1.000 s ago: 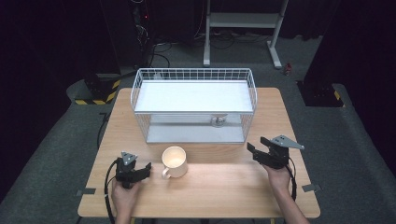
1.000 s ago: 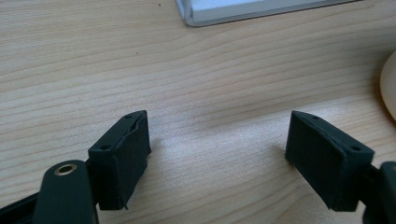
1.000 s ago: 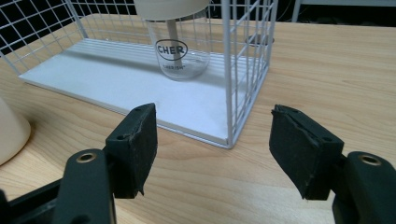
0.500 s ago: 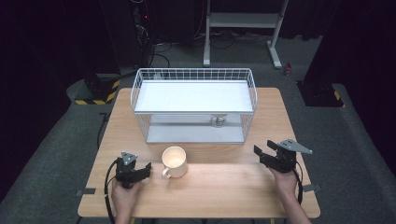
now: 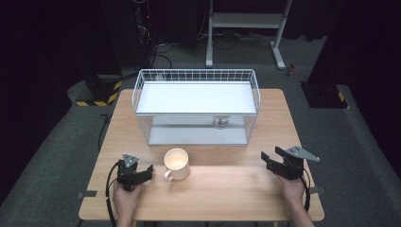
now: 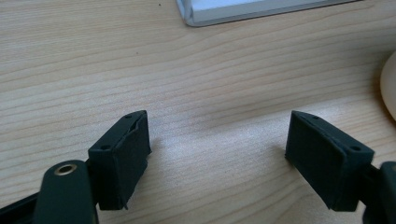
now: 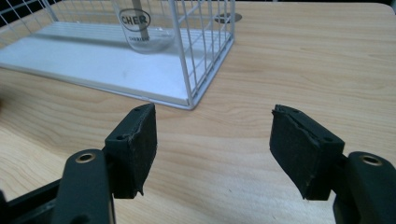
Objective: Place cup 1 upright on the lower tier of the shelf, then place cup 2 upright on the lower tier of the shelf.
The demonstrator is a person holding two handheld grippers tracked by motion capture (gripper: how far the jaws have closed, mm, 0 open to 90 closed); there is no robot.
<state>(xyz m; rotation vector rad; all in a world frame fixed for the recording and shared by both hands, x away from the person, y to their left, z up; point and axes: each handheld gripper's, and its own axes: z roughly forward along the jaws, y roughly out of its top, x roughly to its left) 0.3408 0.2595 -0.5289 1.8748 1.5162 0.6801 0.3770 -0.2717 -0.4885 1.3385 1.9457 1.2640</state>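
Observation:
A cream mug [image 5: 176, 164] stands upright on the wooden table [image 5: 227, 189], handle toward the near left. My left gripper [image 5: 147, 172] rests just left of it, its jaws pointing at the mug and open. In the left gripper view, bare wood lies between the left gripper's [image 6: 219, 126] pads and the mug's rim [image 6: 390, 84] shows at the right edge. My right gripper [image 5: 270, 158] is held near the table's right front, open and empty. In the right gripper view, the right gripper [image 7: 215, 116] faces the rack's corner. A clear printed glass [image 7: 140, 28] stands on the rack's lower tray.
A white wire rack [image 5: 196, 75] with an upper shelf and a lower tray [image 7: 93, 65] fills the back half of the table. The glass [image 5: 220, 123] shows under the shelf. Cables trail from both grippers over the near edge.
My right gripper has drifted toward the near right of the table and a little lower. The left gripper and the mug have stayed put.

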